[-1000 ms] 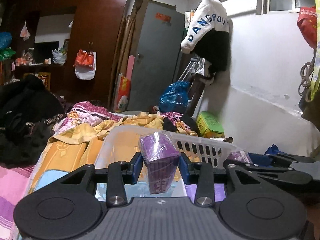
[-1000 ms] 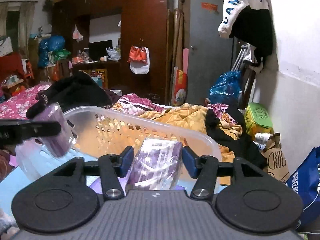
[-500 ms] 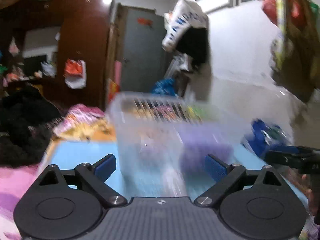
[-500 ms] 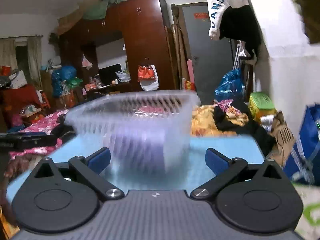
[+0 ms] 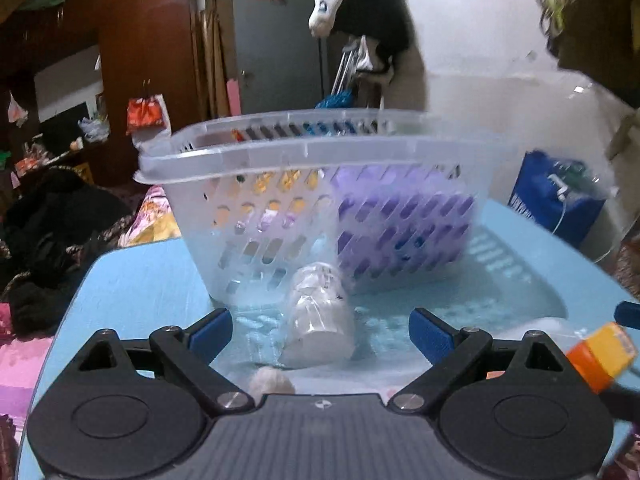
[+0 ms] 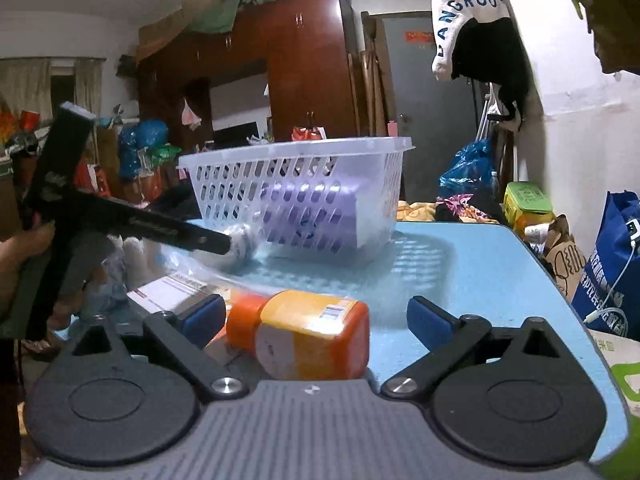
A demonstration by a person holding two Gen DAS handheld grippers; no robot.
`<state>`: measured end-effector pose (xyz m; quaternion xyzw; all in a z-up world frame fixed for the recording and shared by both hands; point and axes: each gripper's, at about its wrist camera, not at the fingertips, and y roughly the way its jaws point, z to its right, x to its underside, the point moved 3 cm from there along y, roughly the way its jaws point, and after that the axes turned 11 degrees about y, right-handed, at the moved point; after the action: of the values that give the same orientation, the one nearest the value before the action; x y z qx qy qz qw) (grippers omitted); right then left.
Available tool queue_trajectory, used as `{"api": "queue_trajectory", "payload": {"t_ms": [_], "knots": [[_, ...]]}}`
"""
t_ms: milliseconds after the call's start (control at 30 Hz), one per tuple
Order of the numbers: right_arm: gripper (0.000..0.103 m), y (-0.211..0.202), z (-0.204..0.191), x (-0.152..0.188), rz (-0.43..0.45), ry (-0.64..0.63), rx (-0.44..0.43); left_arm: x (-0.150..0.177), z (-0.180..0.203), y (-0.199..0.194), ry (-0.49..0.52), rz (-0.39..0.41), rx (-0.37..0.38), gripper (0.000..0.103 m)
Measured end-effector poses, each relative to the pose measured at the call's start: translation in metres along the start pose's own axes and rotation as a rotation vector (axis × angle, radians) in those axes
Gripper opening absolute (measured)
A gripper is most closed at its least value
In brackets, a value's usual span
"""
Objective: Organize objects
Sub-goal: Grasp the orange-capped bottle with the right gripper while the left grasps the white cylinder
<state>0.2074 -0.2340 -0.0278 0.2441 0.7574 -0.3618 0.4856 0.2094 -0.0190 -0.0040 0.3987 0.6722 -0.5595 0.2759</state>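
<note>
A clear slotted plastic basket (image 5: 280, 168) stands on the light blue table (image 5: 140, 280) and holds purple packs (image 5: 404, 224); it also shows in the right wrist view (image 6: 296, 160). My left gripper (image 5: 320, 330) is open around a white wrapped bottle (image 5: 320, 320) that lies on the table before the basket. My right gripper (image 6: 316, 316) is open around an orange bottle (image 6: 304, 336) lying on its side. The orange bottle's cap (image 5: 600, 354) shows at the right of the left wrist view. The left gripper's fingers (image 6: 200, 236) show in the right wrist view.
A flat white box (image 6: 168, 292) lies on the table to the left of the orange bottle. A blue bag (image 6: 616, 264) stands past the table's right edge. Clothes and bedding (image 5: 60, 224) lie to the left. The table's right edge (image 6: 560, 292) is close.
Both grippers let go of the purple packs, which now lie in the basket. Both opened and drew back and down to the table, each now around a bottle.
</note>
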Motion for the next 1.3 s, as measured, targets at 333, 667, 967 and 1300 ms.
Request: {"api": "queue_trajectory", "payload": {"t_ms": [333,667,967,1300], "knots": [[0.083,0.007,-0.001,0.025,-0.021,-0.016,-0.018,0.006,0.004,0.027,-0.008,-0.111,-0.001,0.092],[0.062,-0.002,0.005,0.026,-0.016,-0.040,-0.023,0.011,0.006,0.016,-0.029,-0.066,0.013,0.049],[0.060,-0.020,0.016,0.013,0.034,-0.039,-0.039,0.009,-0.004,-0.006,-0.115,0.064,0.041,0.049],[0.044,-0.023,0.022,0.004,0.050,-0.020,-0.056,-0.002,-0.004,-0.020,-0.154,0.181,0.089,0.049]]}}
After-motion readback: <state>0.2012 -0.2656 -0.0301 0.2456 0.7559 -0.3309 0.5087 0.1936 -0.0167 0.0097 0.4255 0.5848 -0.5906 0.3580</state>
